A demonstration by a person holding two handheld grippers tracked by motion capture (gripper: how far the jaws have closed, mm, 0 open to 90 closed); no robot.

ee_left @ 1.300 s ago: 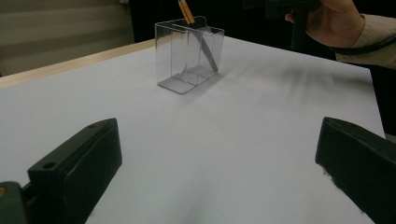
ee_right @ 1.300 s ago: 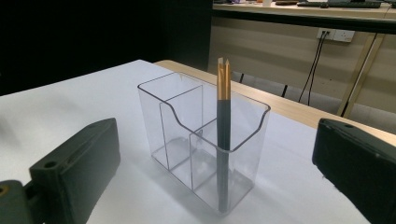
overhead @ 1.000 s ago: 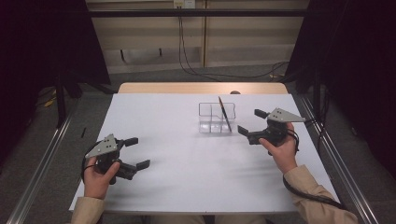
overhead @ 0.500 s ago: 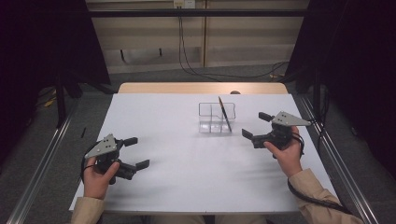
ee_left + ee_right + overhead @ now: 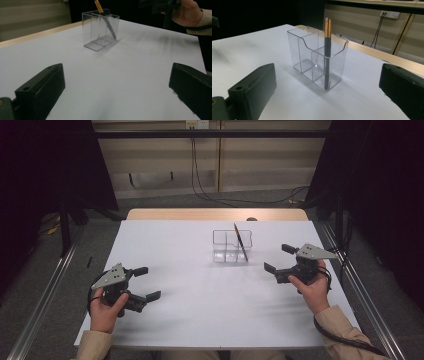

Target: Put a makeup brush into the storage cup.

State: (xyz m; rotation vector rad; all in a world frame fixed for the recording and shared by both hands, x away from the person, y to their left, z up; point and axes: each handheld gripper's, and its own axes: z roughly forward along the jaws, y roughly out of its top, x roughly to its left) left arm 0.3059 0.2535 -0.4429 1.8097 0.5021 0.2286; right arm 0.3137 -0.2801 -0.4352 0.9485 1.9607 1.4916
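Note:
A clear plastic organiser (image 5: 231, 246) with several compartments stands on the white table (image 5: 200, 315) right of centre. A dark pencil (image 5: 240, 241) with a yellow tip leans in its right-hand compartment. The same pencil (image 5: 327, 57) stands in the holder (image 5: 318, 58) in the right gripper view, and the holder (image 5: 100, 30) appears far off in the left gripper view. My left gripper (image 5: 147, 283) is open near the table's front left, nothing between its jaws. My right gripper (image 5: 279, 258) is open too, a short way right of the organiser, jaws pointing at it.
A wooden strip (image 5: 215, 214) borders the table's far edge. Metal rails (image 5: 365, 295) run along both sides of the table. Cables (image 5: 200, 175) hang on the wall behind. Bare white surface lies between the two grippers.
My right gripper has drawn back to the right and slightly toward the front, away from the organiser. The left gripper has stayed put.

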